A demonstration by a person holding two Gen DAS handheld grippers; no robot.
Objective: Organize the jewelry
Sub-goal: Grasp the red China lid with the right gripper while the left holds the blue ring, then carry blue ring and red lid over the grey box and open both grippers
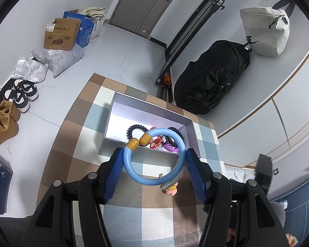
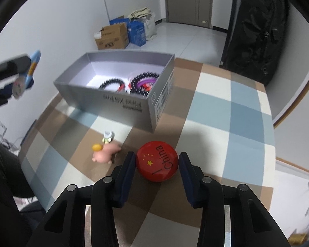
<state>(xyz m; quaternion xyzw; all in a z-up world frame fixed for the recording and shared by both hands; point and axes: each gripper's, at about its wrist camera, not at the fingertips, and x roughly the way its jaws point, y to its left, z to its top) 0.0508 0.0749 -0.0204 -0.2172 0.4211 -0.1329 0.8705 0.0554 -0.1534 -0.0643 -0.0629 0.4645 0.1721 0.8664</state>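
Note:
In the left wrist view my left gripper [image 1: 154,153] is shut on a light blue bangle [image 1: 134,175] with two yellow beads, held above the checked cloth just in front of the grey box [image 1: 146,109]. Black coil bands and purple and red pieces lie in that box. Under the bangle a pink pig charm [image 1: 171,190] rests on the cloth. In the right wrist view my right gripper [image 2: 157,156] is shut on a round red badge [image 2: 157,164] that sits on the cloth. The pig charm [image 2: 105,154] lies to its left, the box [image 2: 105,100] beyond, and the left gripper [image 2: 20,76] with the bangle [image 2: 34,61] at far left.
The checked cloth [image 2: 226,123] covers a small table with its far edge right behind the box. A black backpack [image 1: 212,78] and a white bag [image 1: 263,30] stand beyond it. Cardboard boxes [image 1: 59,35] and shoes [image 1: 20,92] line the floor at left.

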